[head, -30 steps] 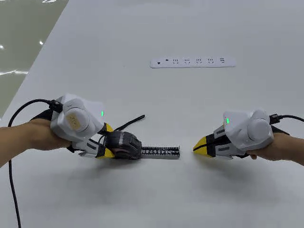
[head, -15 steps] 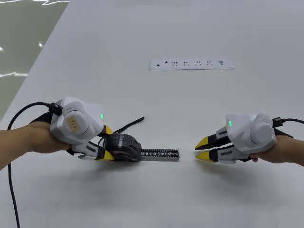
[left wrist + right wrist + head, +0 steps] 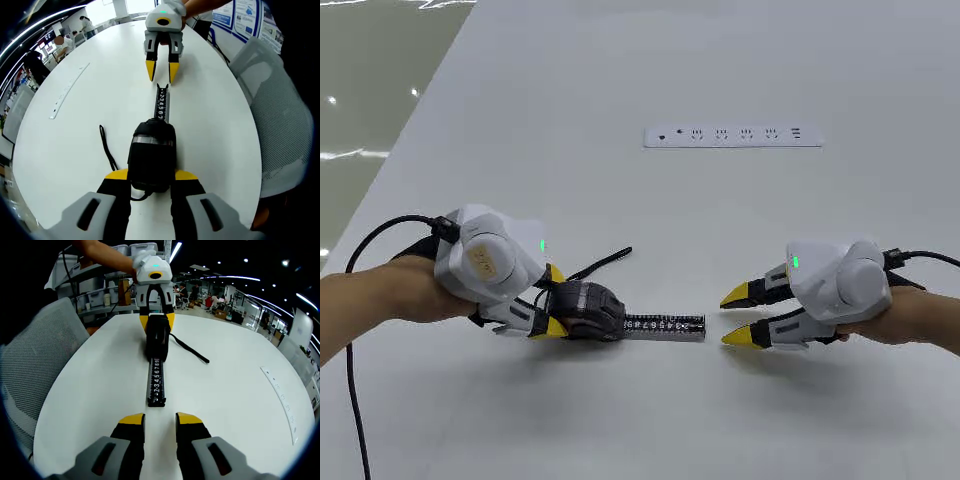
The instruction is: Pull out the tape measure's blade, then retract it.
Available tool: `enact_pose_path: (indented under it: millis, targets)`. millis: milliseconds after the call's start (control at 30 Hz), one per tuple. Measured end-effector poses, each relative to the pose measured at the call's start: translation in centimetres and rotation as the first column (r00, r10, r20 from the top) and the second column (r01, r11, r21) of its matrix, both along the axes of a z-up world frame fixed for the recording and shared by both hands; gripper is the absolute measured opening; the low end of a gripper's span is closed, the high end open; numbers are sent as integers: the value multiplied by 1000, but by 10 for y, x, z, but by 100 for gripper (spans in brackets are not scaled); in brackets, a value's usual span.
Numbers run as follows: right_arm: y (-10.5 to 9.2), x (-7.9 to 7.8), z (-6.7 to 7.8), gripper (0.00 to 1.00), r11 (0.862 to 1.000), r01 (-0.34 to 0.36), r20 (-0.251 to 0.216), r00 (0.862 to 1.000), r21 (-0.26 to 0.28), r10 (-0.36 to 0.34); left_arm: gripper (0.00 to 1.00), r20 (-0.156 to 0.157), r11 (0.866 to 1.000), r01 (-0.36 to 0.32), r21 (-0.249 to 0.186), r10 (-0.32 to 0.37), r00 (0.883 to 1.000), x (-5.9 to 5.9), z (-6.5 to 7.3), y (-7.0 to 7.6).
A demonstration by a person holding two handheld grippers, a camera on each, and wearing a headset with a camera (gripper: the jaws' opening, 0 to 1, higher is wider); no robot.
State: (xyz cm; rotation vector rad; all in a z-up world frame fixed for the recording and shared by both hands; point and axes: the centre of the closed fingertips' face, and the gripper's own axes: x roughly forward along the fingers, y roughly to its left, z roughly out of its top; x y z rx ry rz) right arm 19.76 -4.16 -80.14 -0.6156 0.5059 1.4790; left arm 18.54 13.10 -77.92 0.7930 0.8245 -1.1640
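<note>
A black tape measure (image 3: pixel 585 309) lies on the white table (image 3: pixel 650 220), its case held between the yellow tips of my left gripper (image 3: pixel 551 300), which is shut on it. In the left gripper view the case (image 3: pixel 151 155) sits between the jaws. A short length of black blade (image 3: pixel 665 325) with white numbers sticks out to the right; its end hook (image 3: pixel 156 402) lies just ahead of my right gripper (image 3: pixel 160 421). My right gripper (image 3: pixel 738 314) stands open a short way right of the blade end, touching nothing. A black wrist strap (image 3: pixel 602 260) trails from the case.
A white power strip (image 3: pixel 732 135) lies flat farther back on the table. A black cable (image 3: pixel 360 300) runs from the left gripper off the near left. The table's left edge (image 3: pixel 410 130) drops to a green floor. A grey mesh chair (image 3: pixel 35 375) stands beside the table.
My right gripper has gone from shut to open and dropped slightly, staying just right of the blade end. The left gripper and tape measure hold still; the camera shifted a little.
</note>
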Motion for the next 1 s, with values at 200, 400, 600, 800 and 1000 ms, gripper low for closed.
enact_pose_path:
  millis: [200, 400, 600, 800, 1000]
  targets:
    - [8, -2, -2, 26, 1000, -9, -9, 1000, 6, 9, 25, 0, 1000, -4, -3, 4, 1000, -1, 1, -1]
    - [19, -5, -4, 26, 1000, -14, -16, 1000, 17, 15, 25, 1, 1000, 0, -1, 0, 1000, -2, 2, 0]
    - [25, -9, -6, 24, 999, -27, -12, 1000, 25, 27, 25, 1, 1000, 6, 4, -6, 1000, -2, 2, 0]
    - [26, -7, -7, 16, 999, -10, -22, 1000, 36, 11, 25, -2, 1000, 13, 6, -13, 1000, -3, 3, -1]
    - [28, -8, -4, 15, 999, 13, -34, 999, 44, -11, 25, -3, 1000, 12, 3, -12, 1000, -2, 3, 0]
